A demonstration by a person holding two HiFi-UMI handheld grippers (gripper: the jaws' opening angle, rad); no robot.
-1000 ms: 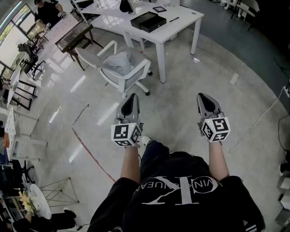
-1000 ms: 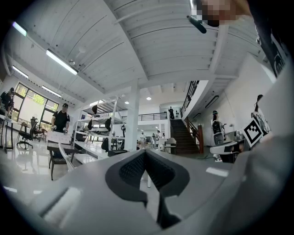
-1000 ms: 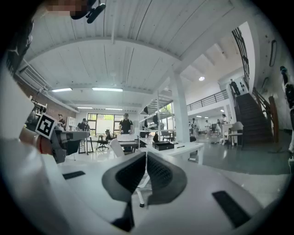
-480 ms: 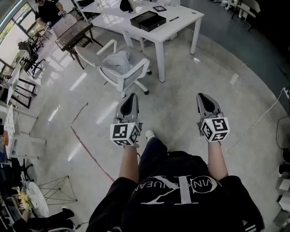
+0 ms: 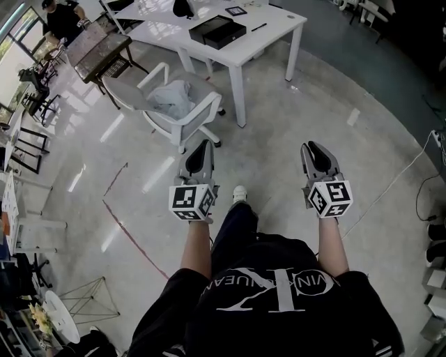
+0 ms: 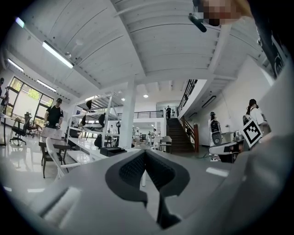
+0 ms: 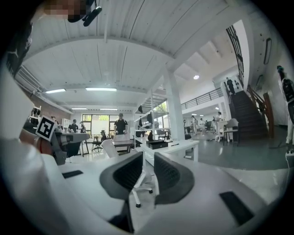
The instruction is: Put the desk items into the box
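A white swivel chair (image 5: 198,111) stands on the glossy grey floor (image 5: 279,139), a crumpled grey cloth (image 5: 171,95) lying on its seat. Beyond the chair to its left is a dark wooden table (image 5: 97,50), with a person in black (image 5: 63,19) just past that. A red tape line (image 5: 132,228) crosses the floor on the chair's near side. Well right of the chair, a thin white cable (image 5: 390,185) trails over the floor.

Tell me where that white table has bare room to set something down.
The table is bare at its right corner, past the pen, and left of the box. Around the box and along the far edge it is crowded.
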